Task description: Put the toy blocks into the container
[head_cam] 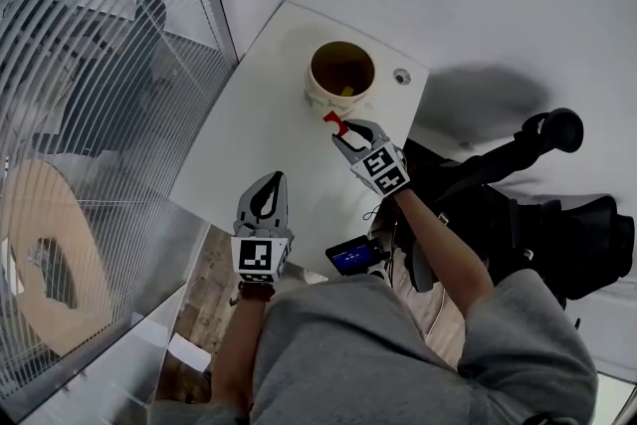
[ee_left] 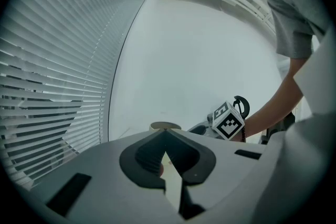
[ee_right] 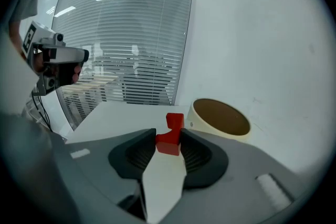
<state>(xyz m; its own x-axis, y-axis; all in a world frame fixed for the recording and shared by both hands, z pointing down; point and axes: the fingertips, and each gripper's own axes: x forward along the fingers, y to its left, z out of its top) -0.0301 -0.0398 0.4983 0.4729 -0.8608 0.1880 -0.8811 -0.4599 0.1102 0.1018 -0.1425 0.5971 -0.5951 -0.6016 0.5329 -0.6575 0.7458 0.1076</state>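
Right gripper [ee_right: 169,142] held a red L-shaped toy block [ee_right: 171,136]. Its jaws were part-way closed and the pads pressed on the block's lower part, with the upper stub standing clear above the tips. The grip looked square, with no tilt seen.

The cream round container [ee_right: 210,128] stood on the white table [head_cam: 249,129], just ahead of the jaws and a little to their right. Its mouth was open and upward. A yellow piece [head_cam: 346,91] showed inside it in the head view. The block was near the rim but not yet over the opening.

Left gripper [head_cam: 267,184] hung back, well behind the right one and nearer the person. Its jaw tips were together, and nothing could be made out between them.

Step judged in hand: carrying the block to the container. To do it well:
- Bring the jaws forward and rightward until the block sits over the middle of the mouth.
- Stay above the rim, since the light tub might slide if nudged.
- Open the jaws only once centred and low, so the block drops in without bouncing off the lip.
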